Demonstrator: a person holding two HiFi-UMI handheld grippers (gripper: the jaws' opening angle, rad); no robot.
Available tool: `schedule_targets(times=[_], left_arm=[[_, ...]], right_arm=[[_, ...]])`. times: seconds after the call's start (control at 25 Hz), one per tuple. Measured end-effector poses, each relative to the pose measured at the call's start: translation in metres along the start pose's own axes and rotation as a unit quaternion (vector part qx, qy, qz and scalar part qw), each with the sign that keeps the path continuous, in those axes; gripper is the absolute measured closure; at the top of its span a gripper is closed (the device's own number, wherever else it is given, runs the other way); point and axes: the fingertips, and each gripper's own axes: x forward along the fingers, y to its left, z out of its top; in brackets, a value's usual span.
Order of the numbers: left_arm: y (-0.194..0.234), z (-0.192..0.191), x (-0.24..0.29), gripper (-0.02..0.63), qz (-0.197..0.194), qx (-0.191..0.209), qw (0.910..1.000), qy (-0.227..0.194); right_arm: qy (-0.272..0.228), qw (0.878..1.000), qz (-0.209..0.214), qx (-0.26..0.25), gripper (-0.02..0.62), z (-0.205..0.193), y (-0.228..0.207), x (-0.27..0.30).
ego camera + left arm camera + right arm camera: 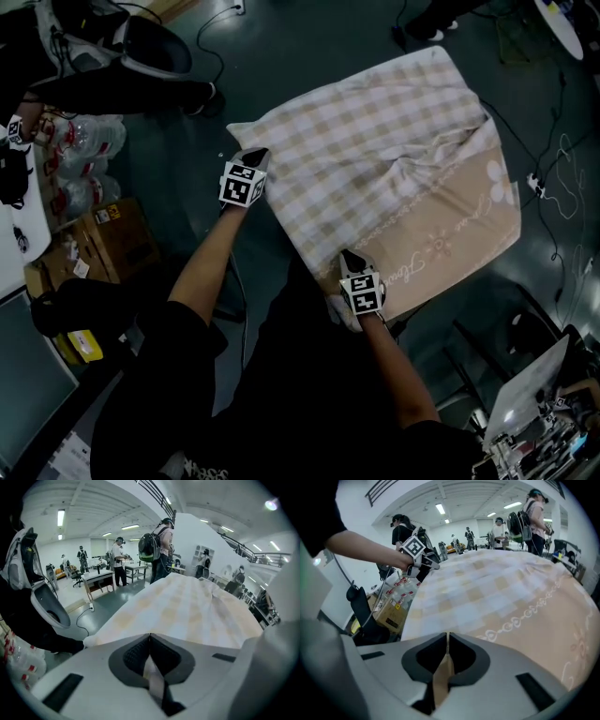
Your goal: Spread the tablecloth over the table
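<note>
A checked beige-and-white tablecloth point(394, 169) with a plain tan border lies over the table, wrinkled near its far right side. My left gripper point(251, 157) is shut on the cloth's near left corner; in the left gripper view a strip of cloth is pinched between the jaws of the left gripper point(150, 641), and the tablecloth point(187, 611) stretches away ahead. My right gripper point(349, 258) is shut on the tan near edge; the right gripper point(447, 648) shows a fold of tan fabric between its jaws, with the tablecloth point(511, 597) beyond.
Cardboard boxes point(112, 239) and packs of bottles point(80, 155) sit on the floor at the left. Cables point(553, 178) trail on the floor at the right. Several people point(157, 545) stand beyond the table. A desk edge with clutter point(534, 412) is at the lower right.
</note>
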Motion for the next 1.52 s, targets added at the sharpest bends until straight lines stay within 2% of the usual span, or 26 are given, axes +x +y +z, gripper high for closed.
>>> schedule_targets(times=[0.08,0.2,0.32,0.36,0.44,0.48,0.64,0.76,0.84,0.92,1.04,1.12,1.16,1.28,1.44,1.52], left_arm=[[0.008,-0.005,-0.005,0.588,0.007,-0.011,0.9999,0.005],[0.018,-0.001,-0.015,0.588,0.001,-0.012,0.9999,-0.005],[-0.012,0.014,-0.018,0.588,-0.058,0.019,0.9974,-0.039],[-0.022,0.013,-0.014,0.588,-0.066,0.037,0.9965,-0.034],[-0.027,0.003,-0.002,0.588,-0.056,0.058,0.9967,-0.009],[-0.023,0.0,0.002,0.588,-0.05,0.049,0.9975,-0.003],[-0.009,0.002,0.002,0.589,-0.053,-0.036,0.998,-0.006],[-0.023,0.001,-0.013,0.589,-0.042,-0.044,0.9978,-0.026],[-0.052,-0.003,-0.031,0.589,-0.056,-0.04,0.9963,-0.052],[-0.093,-0.019,-0.048,0.589,-0.078,-0.042,0.9939,-0.066],[-0.16,-0.062,-0.06,0.589,-0.092,-0.038,0.9937,-0.051],[-0.184,-0.086,-0.06,0.589,-0.062,-0.05,0.9964,-0.03],[-0.189,-0.09,-0.063,0.589,-0.04,-0.065,0.9967,-0.029],[-0.218,-0.072,-0.077,0.589,0.003,-0.096,0.9935,-0.062],[-0.305,-0.06,-0.094,0.589,0.029,-0.103,0.9891,-0.101],[-0.353,-0.054,-0.099,0.589,0.037,-0.118,0.9854,-0.118]], right_arm=[[-0.007,1.0,0.007,0.004,0.565,0.007,0.005,-0.002],[-0.013,0.999,0.009,-0.03,0.565,0.01,0.014,-0.003],[0.005,0.999,0.013,-0.04,0.565,-0.003,0.014,0.001],[0.007,0.999,0.013,-0.042,0.565,-0.007,0.013,0.001],[0.015,0.999,0.007,-0.048,0.567,-0.013,0.012,0.0],[0.023,0.999,0.004,-0.049,0.573,-0.015,0.013,-0.001],[0.022,1.0,0.006,-0.022,0.575,-0.018,0.02,-0.001],[-0.008,1.0,0.005,-0.013,0.574,-0.02,0.017,-0.025],[-0.015,1.0,-0.003,-0.024,0.574,-0.03,0.008,-0.043],[0.0,0.999,-0.008,-0.047,0.574,-0.052,0.0,-0.054],[0.032,0.998,-0.001,-0.063,0.574,-0.092,-0.008,-0.056],[0.01,0.997,0.019,-0.068,0.574,-0.098,-0.009,-0.055],[-0.017,0.996,0.03,-0.078,0.574,-0.092,-0.009,-0.057],[-0.118,0.986,0.042,-0.11,0.574,-0.067,-0.021,-0.089],[-0.151,0.984,0.081,-0.055,0.574,-0.075,-0.056,-0.149],[-0.166,0.98,0.091,-0.066,0.574,-0.078,-0.077,-0.185]])
